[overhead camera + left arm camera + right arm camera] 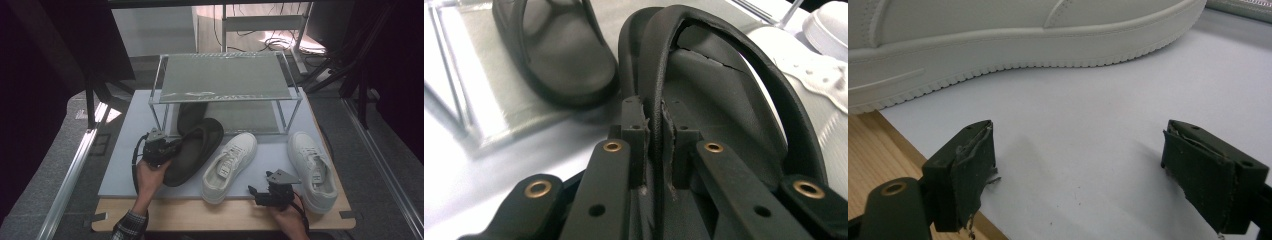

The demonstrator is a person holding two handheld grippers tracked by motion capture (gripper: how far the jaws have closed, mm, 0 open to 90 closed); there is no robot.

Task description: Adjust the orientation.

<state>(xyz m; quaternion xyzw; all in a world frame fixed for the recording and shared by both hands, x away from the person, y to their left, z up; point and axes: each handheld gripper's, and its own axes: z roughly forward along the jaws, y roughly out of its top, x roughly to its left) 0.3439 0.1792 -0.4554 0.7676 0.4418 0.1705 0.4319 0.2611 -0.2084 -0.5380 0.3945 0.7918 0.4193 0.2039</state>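
Left gripper [172,146]: jaws clamped on the strap of the black sandal [192,151], seen edge-on between the pads in the left gripper view
Sandal's place: near the left edge of the white mat [125,170], toe toward the shelf rack [225,92]
Long axis: slants from the near left up to the rack's lower tier, where the second black sandal [189,114] lies
Key relation: the open slot lies ahead and right of the left gripper, along the sandal's axis
Right gripper [261,192]: jaws apart, holding nothing, at the mat's near edge between two white sneakers [229,165]
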